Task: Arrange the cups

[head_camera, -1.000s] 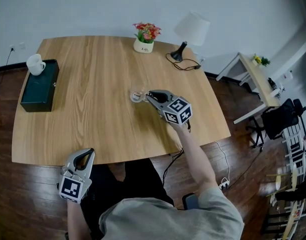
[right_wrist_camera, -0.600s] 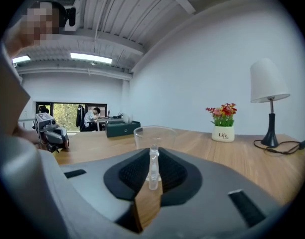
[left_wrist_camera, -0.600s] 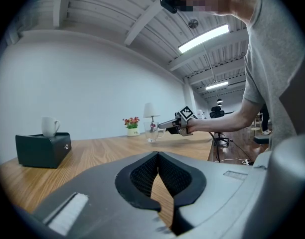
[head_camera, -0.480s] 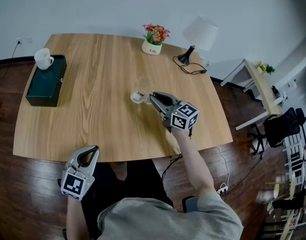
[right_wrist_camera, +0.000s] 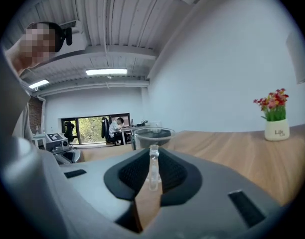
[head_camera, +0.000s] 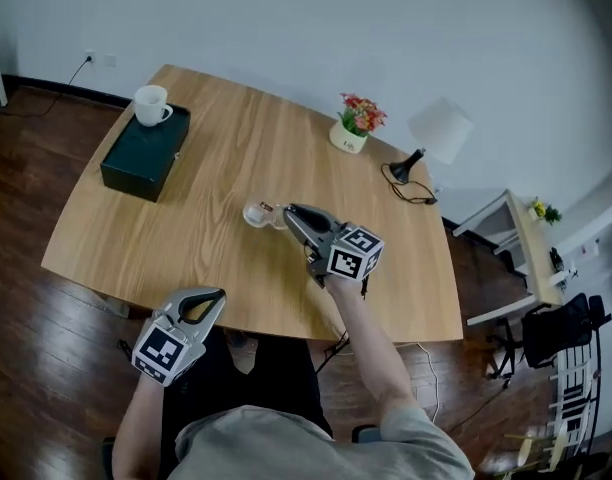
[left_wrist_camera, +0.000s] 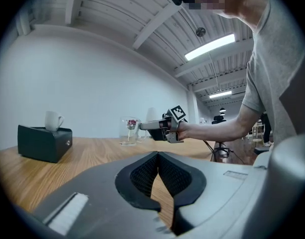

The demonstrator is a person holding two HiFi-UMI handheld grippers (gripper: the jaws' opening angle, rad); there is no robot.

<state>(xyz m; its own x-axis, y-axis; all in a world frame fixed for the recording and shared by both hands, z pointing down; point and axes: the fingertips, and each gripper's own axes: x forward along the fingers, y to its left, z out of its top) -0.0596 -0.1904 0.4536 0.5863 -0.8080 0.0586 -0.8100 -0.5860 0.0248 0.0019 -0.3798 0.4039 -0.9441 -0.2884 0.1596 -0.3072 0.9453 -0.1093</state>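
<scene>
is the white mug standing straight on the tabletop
No, the white mug stands on top of the dark green box.

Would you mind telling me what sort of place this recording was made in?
Probably an office or shared workspace: a wooden table with a desk lamp and potted flowers, an office chair off to the side, and ceiling strip lights overhead.
</scene>
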